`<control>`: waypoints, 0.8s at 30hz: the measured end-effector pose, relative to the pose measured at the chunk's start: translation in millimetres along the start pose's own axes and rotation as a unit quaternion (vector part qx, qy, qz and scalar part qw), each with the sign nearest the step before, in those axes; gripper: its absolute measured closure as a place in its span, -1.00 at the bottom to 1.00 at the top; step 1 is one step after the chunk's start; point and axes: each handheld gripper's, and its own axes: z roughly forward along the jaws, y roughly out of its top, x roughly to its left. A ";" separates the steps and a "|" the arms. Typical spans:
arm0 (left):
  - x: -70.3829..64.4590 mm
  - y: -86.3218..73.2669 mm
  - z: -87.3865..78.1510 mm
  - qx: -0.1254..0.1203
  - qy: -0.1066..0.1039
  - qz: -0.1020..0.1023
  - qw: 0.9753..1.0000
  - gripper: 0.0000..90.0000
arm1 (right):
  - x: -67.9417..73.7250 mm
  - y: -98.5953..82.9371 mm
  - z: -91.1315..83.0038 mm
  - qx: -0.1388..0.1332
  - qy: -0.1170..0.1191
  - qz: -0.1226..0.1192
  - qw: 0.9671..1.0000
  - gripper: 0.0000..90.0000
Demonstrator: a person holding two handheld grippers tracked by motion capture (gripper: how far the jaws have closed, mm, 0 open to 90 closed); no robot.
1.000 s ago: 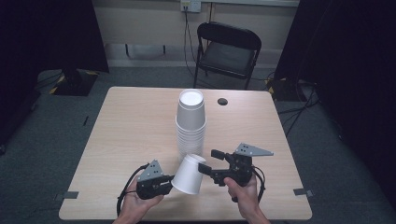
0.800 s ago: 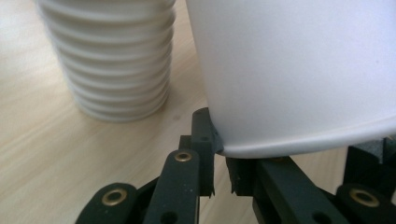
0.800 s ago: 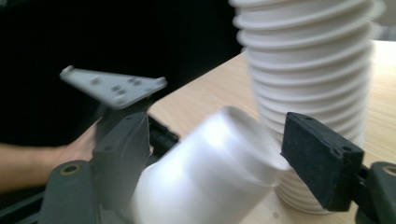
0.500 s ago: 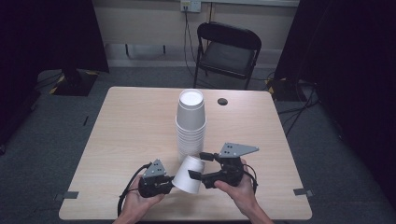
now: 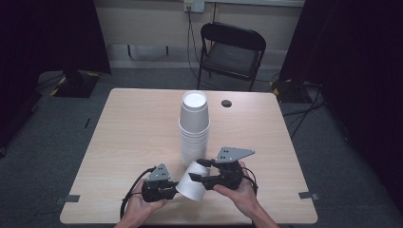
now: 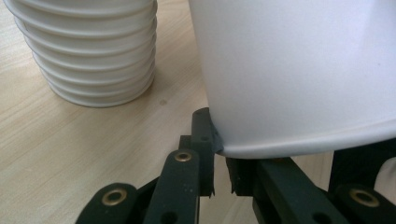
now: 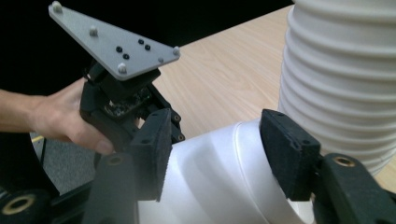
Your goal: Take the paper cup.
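Left gripper point(image 6: 219, 163) pinches cup point(image 5: 191, 183) rim; right gripper point(image 7: 215, 154) straddles it (contact unclear).

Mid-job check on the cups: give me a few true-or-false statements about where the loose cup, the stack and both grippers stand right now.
1. The left gripper pinches the rim of the loose cup. True; the left gripper view shows the jaws closed on the rim.
2. The loose cup stands upright on the table. False; it is held tilted on its side between the grippers.
3. The right gripper has its jaws spread around the cup's narrow end. True.
4. The cup stack has toppled over. False; it stands upright, mouths down.
5. A folding chair stands beyond the table's far edge. True.
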 end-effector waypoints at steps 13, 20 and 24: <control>-1.5 -0.1 2.6 0.011 -0.007 0.001 1.000 0.84 | 7.1 10.2 -0.9 -0.012 -0.004 -0.031 0.999 0.01; -0.9 -0.1 1.7 0.009 -0.013 -0.005 1.000 0.84 | 8.0 4.7 4.4 0.016 0.019 -0.047 0.999 0.01; 0.4 0.3 1.2 0.006 -0.017 -0.011 1.000 0.83 | 5.2 1.6 1.2 0.021 0.023 -0.045 0.999 -0.04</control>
